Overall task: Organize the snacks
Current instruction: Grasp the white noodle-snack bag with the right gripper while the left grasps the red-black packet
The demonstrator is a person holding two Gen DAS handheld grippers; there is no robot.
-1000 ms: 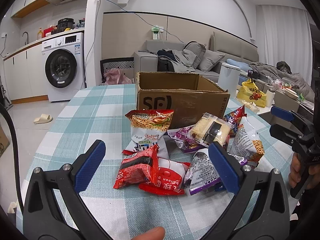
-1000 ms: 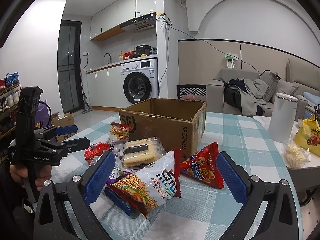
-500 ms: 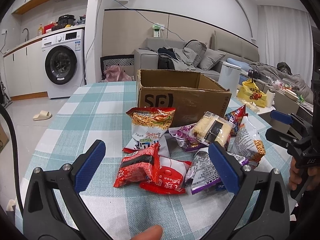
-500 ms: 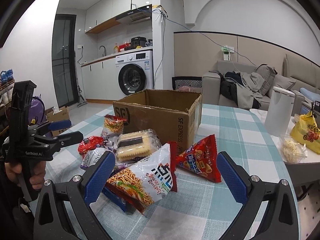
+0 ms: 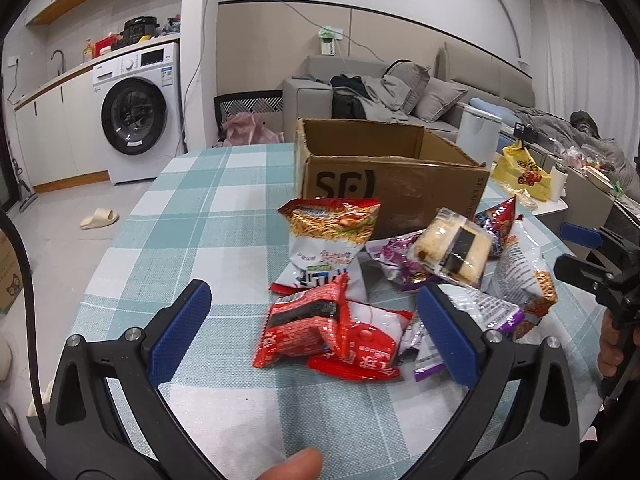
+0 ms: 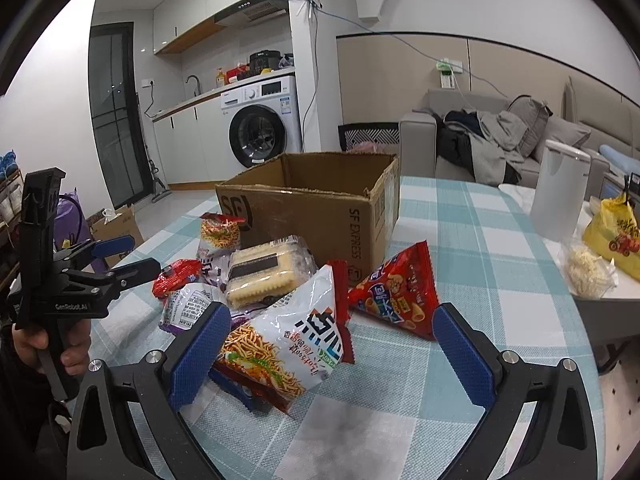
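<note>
My left hand-held gripper [image 5: 310,330] has edged closer, jaws wide and empty; the crinkly red foil snack packet [image 5: 302,326] lies between them, the open brown cardboard box [image 5: 384,184] beyond. Pickup looks next.

Count on the checked table [image 5: 208,208]: 1 cardboard box [image 5: 384,184], open top. 2 noodle-snack bags, one by the box [image 5: 332,236], one at the near right edge [image 6: 288,340]. 2 red packets overlapping [image 5: 304,324] [image 5: 360,344]. 1 clear-wrapped biscuit pack [image 5: 454,246]. 1 red triangular chip bag [image 6: 394,292]. At least 2 purple-and-silver packets [image 5: 394,260] [image 5: 486,308]; more may sit underneath, can't tell. 1 dark blue pack [image 6: 236,390], mostly hidden. 2 grippers, left [image 5: 310,334] and right [image 6: 324,358], both spread wide.
</note>
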